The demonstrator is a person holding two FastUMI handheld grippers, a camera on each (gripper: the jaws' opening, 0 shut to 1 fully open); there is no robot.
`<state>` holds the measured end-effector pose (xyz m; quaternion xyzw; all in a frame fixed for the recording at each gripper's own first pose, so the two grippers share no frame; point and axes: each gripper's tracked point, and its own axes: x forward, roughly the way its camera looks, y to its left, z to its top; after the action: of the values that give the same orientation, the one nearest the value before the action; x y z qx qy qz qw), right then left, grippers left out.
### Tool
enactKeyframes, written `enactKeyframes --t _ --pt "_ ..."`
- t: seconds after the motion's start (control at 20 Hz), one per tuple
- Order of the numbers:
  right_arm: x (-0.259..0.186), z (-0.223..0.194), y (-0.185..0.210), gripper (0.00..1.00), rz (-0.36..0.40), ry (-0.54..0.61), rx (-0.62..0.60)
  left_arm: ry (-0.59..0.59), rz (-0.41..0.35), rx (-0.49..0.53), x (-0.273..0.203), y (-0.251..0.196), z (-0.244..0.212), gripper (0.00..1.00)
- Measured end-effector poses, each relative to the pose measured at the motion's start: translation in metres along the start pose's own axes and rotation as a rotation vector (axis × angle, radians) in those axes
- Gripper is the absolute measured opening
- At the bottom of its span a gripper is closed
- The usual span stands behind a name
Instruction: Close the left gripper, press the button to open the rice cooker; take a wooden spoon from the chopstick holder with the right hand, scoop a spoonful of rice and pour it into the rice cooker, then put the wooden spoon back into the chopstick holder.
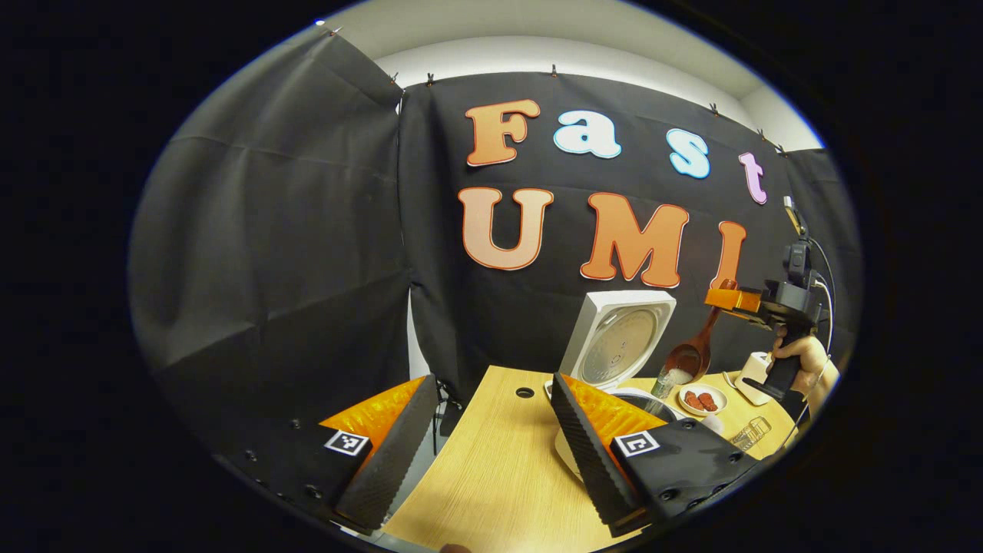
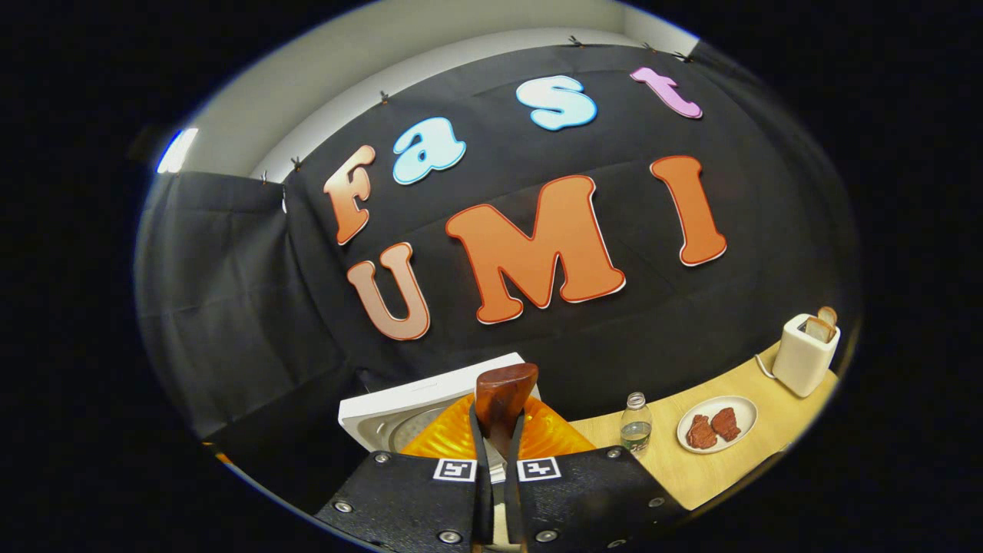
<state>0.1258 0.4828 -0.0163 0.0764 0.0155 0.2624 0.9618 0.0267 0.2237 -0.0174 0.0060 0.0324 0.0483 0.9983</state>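
The white rice cooker [image 1: 618, 338] stands on the wooden table [image 1: 491, 468] with its lid up. My left gripper [image 1: 491, 453] is wide open and holds nothing, low over the table just in front of the cooker. My right gripper [image 1: 726, 297], held by a hand [image 1: 802, 357], is up to the right of the cooker. It is shut on the handle of the wooden spoon [image 1: 691, 349]. The spoon hangs bowl down, with white rice in it, beside the raised lid. In the right gripper view my right gripper [image 2: 501, 421] clamps the spoon handle [image 2: 504, 392] above the cooker lid [image 2: 418, 403].
A small water bottle [image 2: 636, 424], a plate with red meat [image 2: 716, 424] and a white toaster with bread [image 2: 805, 355] stand to the right of the cooker. A small wire holder [image 1: 749, 434] sits near the table's right edge. A cable hole [image 1: 524, 392] is in the tabletop.
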Motion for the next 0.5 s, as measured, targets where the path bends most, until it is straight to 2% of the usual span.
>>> enactKeyframes --t 0.5 --pt "-0.001 -0.017 0.03 0.06 0.08 0.018 -0.221 0.006 0.014 -0.012 -0.006 0.004 -0.006 1.0"
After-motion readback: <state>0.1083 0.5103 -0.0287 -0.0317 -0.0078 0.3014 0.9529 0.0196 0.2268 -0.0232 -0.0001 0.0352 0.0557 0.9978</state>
